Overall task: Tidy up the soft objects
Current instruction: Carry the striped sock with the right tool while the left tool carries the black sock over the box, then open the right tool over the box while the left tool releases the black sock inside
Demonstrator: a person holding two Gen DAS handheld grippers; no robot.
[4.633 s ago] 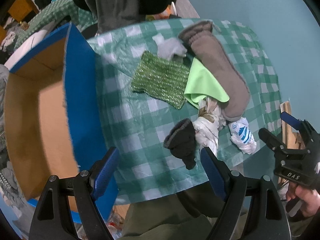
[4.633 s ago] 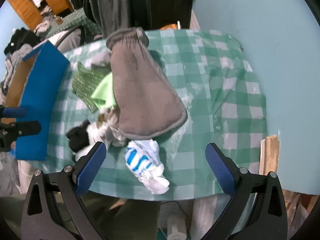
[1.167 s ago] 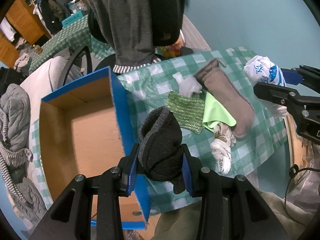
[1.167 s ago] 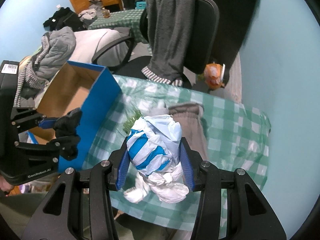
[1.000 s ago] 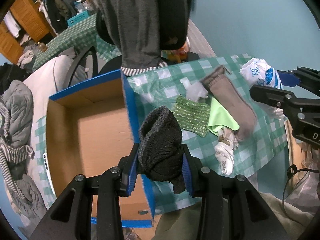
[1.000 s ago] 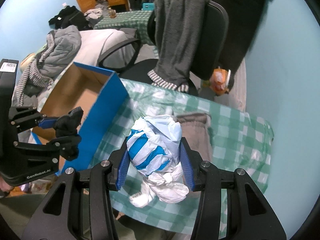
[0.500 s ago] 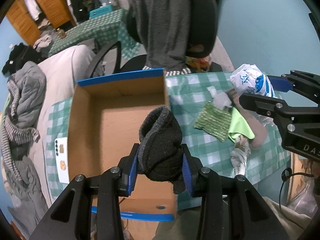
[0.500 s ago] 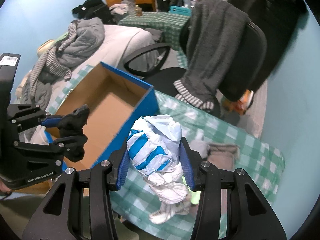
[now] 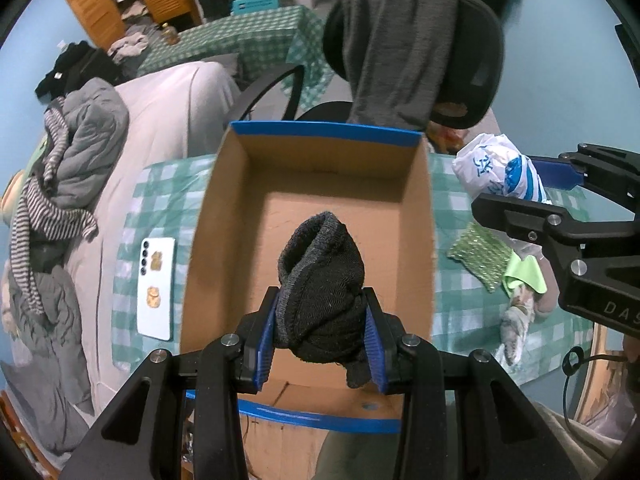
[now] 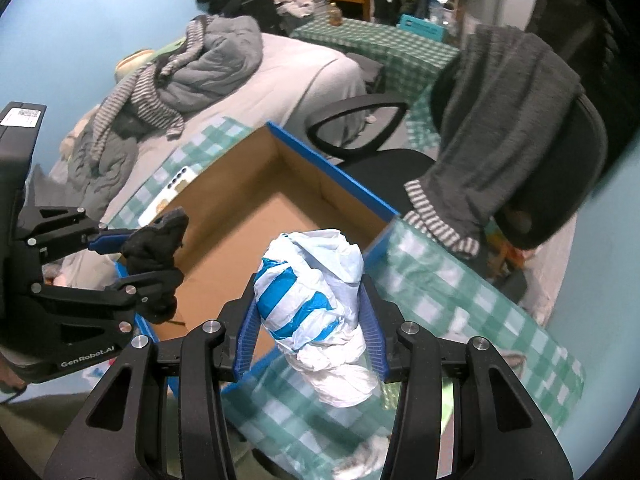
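My left gripper [image 9: 322, 328] is shut on a dark grey sock [image 9: 320, 284] and holds it above the open cardboard box [image 9: 280, 168] with blue rims. The box is empty inside. My right gripper [image 10: 311, 316] is shut on a crumpled white and blue plastic bag [image 10: 312, 288], held above the box's right rim [image 10: 332, 172]. The bag also shows at the right of the left wrist view [image 9: 500, 172]; the sock shows at the left of the right wrist view [image 10: 154, 246]. A green knitted cloth [image 9: 478, 254], a lime cloth [image 9: 524, 280] and a white rag [image 9: 516, 320] lie on the checked tablecloth [image 9: 456, 292].
A white phone [image 9: 156, 288] lies on the table left of the box. An office chair [image 9: 416, 40] with a grey garment stands behind the box. A bed with a grey jacket [image 9: 80, 148] is at the left. A blue wall is at the right.
Both grippers have swung left from the cloth pile, carrying the sock and the bag. The sock is now over the box's middle; the bag is over its right rim.
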